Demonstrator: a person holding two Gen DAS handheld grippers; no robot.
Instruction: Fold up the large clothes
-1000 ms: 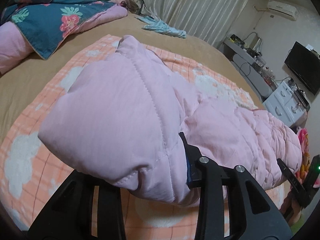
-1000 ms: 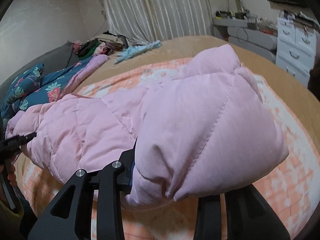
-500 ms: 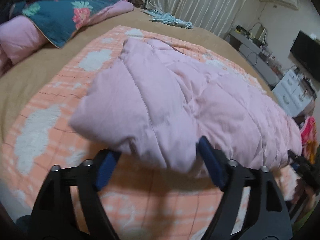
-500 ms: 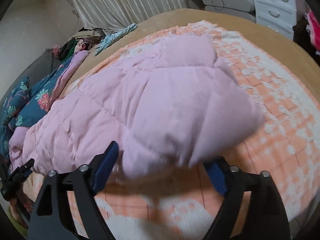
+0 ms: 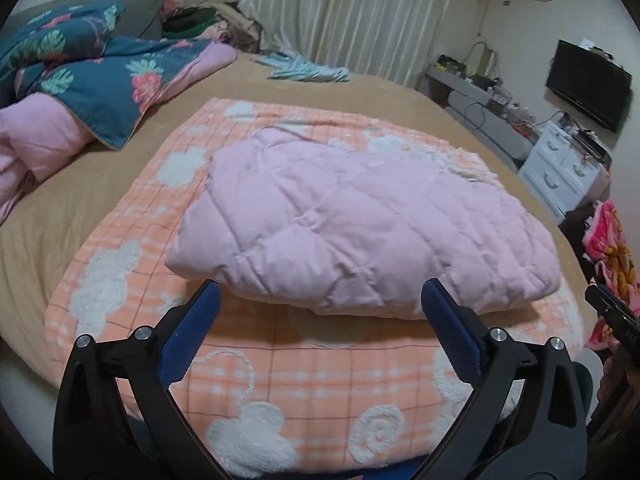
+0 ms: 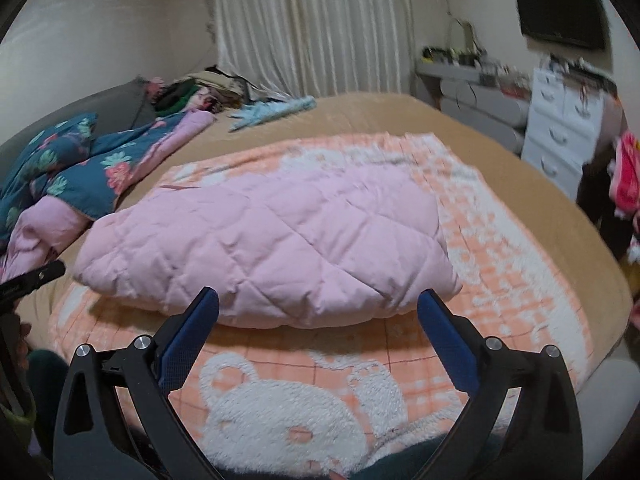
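The bed [image 5: 72, 184] is carrying everything here, its tan cover running out to every edge; an orange checked blanket [image 5: 312, 392] is lying across the near half of it, and the pink quilted jacket [image 5: 352, 232] is sitting on that blanket as a thick folded bundle, toward the bed's near edge and roughly midway along it; the fold itself is looking done, so the step in hand is the letting go; the left gripper [image 5: 320, 300] is opening, its jaws spreading wide with nothing caught between them, the bundle's near edge lying just beyond its blue pads; the right gripper [image 6: 318, 304] is opening likewise, wide and empty, just short of the same bundle; what comes next, I'd judge, is either one more fold in half or a tidy-up of the puffy edges, which calls for both grippers taking a fresh hold low on one side; the sleeves and collar are tucked out of sight, so I cannot tell how neat the layers are; the pile of clothes [image 6: 200, 92] by the far corner is too blurred to sort out.
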